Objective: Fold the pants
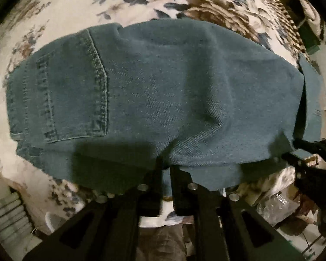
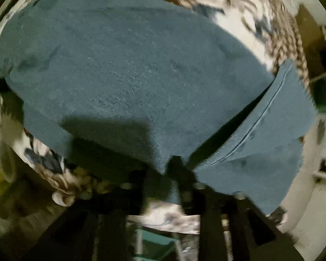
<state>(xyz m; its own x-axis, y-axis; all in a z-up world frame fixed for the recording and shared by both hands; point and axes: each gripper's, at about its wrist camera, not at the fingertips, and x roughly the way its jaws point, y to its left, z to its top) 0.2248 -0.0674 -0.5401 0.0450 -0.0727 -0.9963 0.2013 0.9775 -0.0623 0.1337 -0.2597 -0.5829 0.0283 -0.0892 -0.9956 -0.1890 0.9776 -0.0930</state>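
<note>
Blue denim pants (image 1: 158, 91) lie folded on a floral bedspread, back pocket (image 1: 76, 93) at the left. My left gripper (image 1: 166, 167) is shut on the near edge of the pants. In the left wrist view my right gripper (image 1: 293, 152) shows at the right, at the pants' right edge. In the right wrist view the pants (image 2: 130, 76) fill the frame, with a seamed leg flap (image 2: 271, 130) at the right. My right gripper (image 2: 169, 165) is shut on the near denim edge. The view is blurred.
The floral bedspread (image 1: 76, 6) covers the bed under and beyond the pants. Below the bed's near edge are a stack of light slats (image 1: 8, 215) at the left and plastic-wrapped clutter (image 1: 276, 204) at the right.
</note>
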